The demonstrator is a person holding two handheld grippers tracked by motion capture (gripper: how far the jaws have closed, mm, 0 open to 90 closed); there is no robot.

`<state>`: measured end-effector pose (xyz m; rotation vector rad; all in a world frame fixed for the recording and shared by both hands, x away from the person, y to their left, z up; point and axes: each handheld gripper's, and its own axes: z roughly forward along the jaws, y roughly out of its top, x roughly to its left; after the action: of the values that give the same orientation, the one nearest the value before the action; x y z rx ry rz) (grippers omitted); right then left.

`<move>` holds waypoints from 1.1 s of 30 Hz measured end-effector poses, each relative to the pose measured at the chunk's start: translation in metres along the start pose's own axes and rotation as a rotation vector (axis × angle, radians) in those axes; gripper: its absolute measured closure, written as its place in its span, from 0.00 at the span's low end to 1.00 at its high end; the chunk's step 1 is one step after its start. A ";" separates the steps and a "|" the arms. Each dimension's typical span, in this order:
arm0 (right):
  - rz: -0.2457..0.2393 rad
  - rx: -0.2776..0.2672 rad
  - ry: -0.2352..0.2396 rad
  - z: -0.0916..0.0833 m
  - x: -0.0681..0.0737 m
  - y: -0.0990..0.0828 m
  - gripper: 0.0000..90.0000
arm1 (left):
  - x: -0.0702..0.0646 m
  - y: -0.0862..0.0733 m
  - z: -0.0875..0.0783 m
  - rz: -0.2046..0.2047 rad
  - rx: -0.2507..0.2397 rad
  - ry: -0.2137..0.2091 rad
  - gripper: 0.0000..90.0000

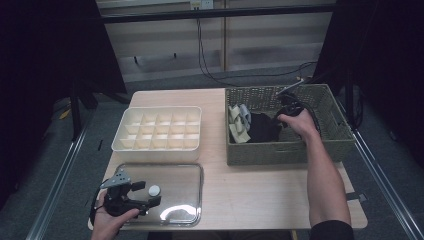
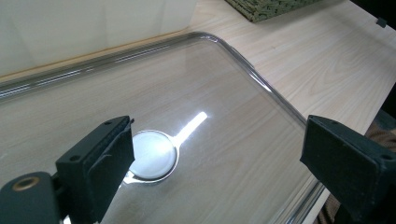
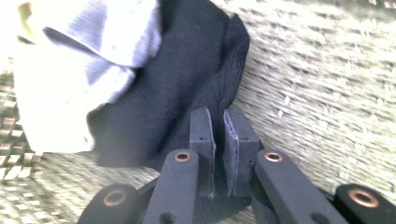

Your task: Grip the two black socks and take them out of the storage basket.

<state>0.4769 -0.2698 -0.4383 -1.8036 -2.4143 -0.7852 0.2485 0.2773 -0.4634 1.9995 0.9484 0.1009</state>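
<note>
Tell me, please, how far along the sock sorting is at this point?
Done: the clear lid lies off the divided organizer, whose cells look empty. In hand: the right claw is pinched on the black sock in the wicker basket. Left: every sock, including the pale ones; the left claw is open.

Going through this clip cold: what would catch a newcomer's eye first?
The right gripper, reaching into the woven basket at the table's right, has its jaws pinched on a black sock beside pale cloths. At front left, the left gripper hovers open over a clear lid with a white knob. An empty white divided tray sits behind the lid.
</note>
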 end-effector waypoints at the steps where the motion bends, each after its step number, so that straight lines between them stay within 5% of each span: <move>1: -0.002 -0.010 0.009 -0.002 0.001 0.000 0.92 | 0.000 0.000 0.000 0.000 -0.004 -0.002 0.10; 16: -0.028 -0.225 0.121 -0.044 0.010 -0.013 0.93 | -0.001 0.004 0.003 0.019 -0.014 -0.004 0.10; 33: -0.056 -0.373 0.154 -0.073 0.025 -0.024 0.93 | -0.001 0.002 0.002 0.027 -0.014 -0.008 0.10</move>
<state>0.4269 -0.2826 -0.3760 -1.7067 -2.3484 -1.4048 0.2494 0.2743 -0.4626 1.9985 0.9135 0.1149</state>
